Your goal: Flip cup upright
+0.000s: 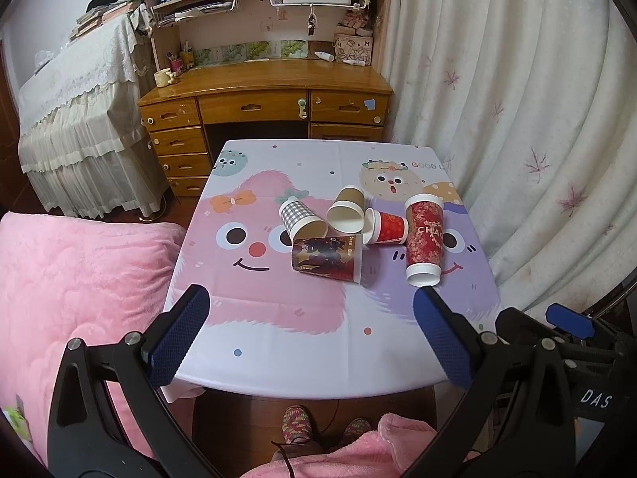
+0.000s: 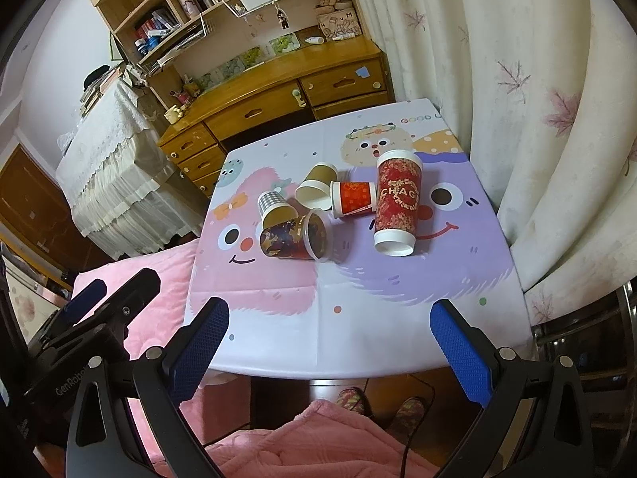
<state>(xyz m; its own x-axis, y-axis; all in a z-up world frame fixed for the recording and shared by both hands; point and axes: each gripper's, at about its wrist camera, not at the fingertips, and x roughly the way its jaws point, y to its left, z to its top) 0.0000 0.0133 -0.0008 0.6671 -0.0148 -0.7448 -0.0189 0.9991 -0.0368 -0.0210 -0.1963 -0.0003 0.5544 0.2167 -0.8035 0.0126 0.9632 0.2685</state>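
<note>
Several paper cups lie on their sides in a cluster on the cartoon tablecloth [image 1: 302, 338]: a tall red CHAGEE cup [image 1: 424, 239] [image 2: 396, 203] at the right, a small red cup [image 1: 386, 227] [image 2: 354, 198], a tan cup [image 1: 347, 209] [image 2: 316, 185], a checked cup [image 1: 299, 219] [image 2: 274, 208] and a dark printed clear cup [image 1: 326, 259] [image 2: 292, 239] nearest. My left gripper [image 1: 310, 310] is open and empty above the table's near edge. My right gripper [image 2: 330, 322] is open and empty, also short of the cups.
A wooden desk [image 1: 262, 83] with shelves stands beyond the table. A curtain [image 1: 517, 119] hangs at the right. A pink quilt [image 1: 71, 279] lies at the left. My slippered feet [image 1: 298, 422] show below the table edge.
</note>
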